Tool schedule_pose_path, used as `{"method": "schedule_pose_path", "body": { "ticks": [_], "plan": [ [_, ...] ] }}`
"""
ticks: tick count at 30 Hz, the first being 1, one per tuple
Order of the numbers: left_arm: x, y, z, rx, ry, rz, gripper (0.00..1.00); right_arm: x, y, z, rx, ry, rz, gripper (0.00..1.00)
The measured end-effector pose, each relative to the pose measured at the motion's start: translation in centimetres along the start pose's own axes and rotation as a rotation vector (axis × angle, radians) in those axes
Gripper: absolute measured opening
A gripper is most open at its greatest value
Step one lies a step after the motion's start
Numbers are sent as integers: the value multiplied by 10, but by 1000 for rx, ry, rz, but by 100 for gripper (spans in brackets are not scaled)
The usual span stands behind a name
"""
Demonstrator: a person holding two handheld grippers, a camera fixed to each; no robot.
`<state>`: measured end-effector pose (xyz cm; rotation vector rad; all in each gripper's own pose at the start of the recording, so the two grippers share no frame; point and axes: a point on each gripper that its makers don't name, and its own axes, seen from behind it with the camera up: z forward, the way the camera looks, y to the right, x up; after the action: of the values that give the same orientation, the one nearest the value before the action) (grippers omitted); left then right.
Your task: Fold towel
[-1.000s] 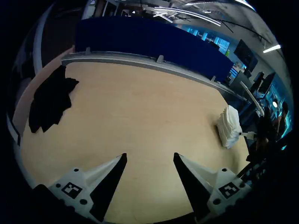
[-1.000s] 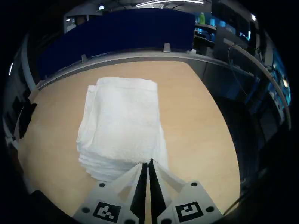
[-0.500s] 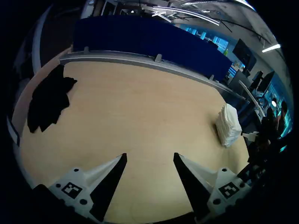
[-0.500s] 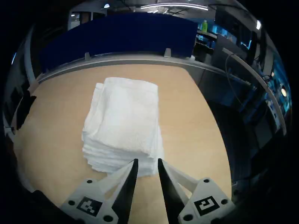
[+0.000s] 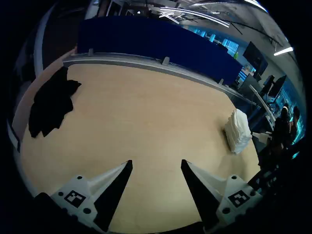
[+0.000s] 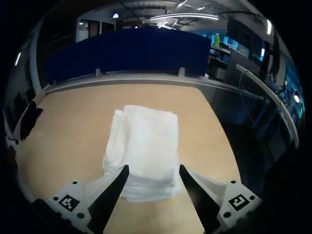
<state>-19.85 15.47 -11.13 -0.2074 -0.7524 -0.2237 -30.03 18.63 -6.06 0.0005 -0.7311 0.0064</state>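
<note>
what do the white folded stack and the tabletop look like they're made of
The white folded stack looks like terry cloth: nubby matte surface, thick soft layered edges. The tabletop looks like pale wood-grain laminate, smooth, low sheen; solid wood or veneer can't be ruled out.

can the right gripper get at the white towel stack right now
Probably yes: the right gripper is open, the folded white towel stack lies straight ahead with its near end showing between the fingers, and nothing blocks the way.
</note>
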Motion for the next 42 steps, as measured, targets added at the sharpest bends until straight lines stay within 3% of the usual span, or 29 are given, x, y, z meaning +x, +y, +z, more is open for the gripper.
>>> {"method": "schedule_pose_path", "body": {
  "ticks": [6,12,18,24,35,42],
  "plan": [
    [-1,-6,-4,9,3,-11,92,8,-16,16,11,2,-14,100],
    [-3,-13,-7,23,4,-20,92,0,-33,32,39,-16,-23,100],
    [-5,-20,-9,33,6,-30,92,-16,-35,41,41,-53,-44,100],
    [-6,-24,-7,39,4,-31,92,-34,-34,44,42,-68,-54,100],
    [-3,-20,-4,29,3,-25,92,-37,-36,45,49,-75,-75,99],
    [-1,-20,-4,30,5,-28,92,-4,-35,33,44,-19,-82,100]
  ]
}}
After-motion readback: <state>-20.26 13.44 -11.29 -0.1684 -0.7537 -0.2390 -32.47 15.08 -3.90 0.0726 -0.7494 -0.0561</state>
